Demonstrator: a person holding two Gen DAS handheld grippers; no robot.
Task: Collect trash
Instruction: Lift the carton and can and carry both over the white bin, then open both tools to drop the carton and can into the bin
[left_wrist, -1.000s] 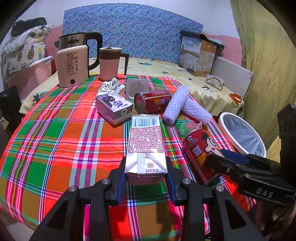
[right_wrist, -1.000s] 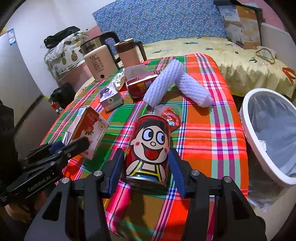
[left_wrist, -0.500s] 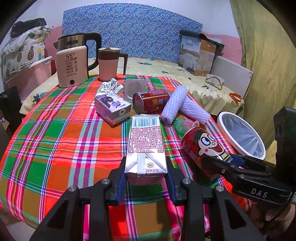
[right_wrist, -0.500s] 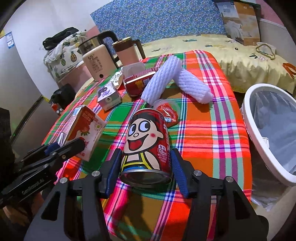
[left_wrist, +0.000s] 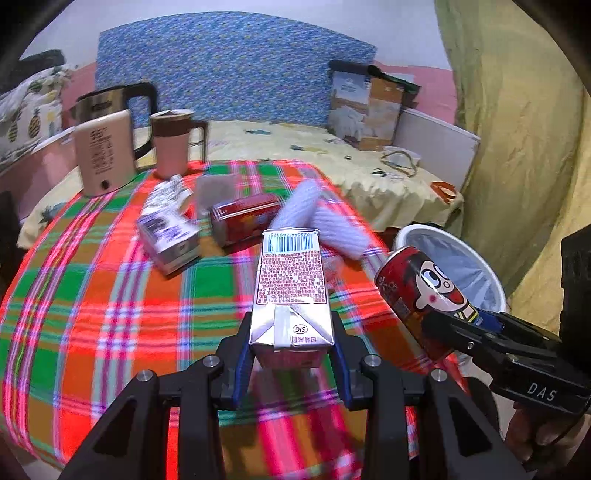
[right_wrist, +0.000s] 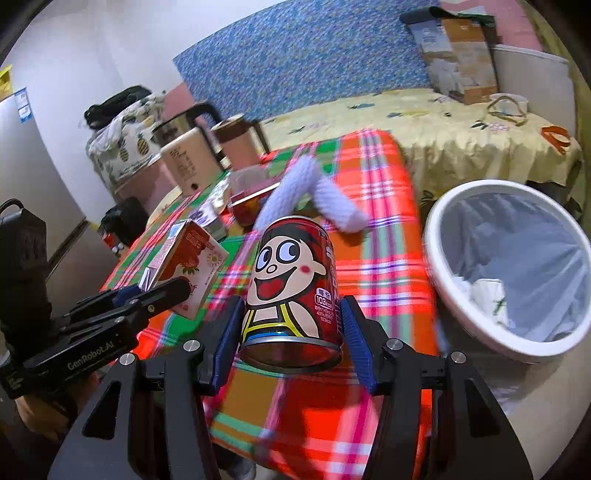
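My left gripper is shut on a milk carton and holds it above the plaid table. The carton also shows in the right wrist view. My right gripper is shut on a red cartoon can, lifted off the table near its right edge; the can also shows in the left wrist view. A white-rimmed trash bin with a liner stands on the floor to the right, with some white scraps inside; it also shows in the left wrist view.
On the table lie a small purple-white box, a second red can on its side, two white foam sleeves and a clear cup. A kettle and a pink jug stand at the back. A bed lies beyond.
Both grippers have lifted their loads off the table. The right gripper with the can has moved toward the bin, which now fills more of the right wrist view.
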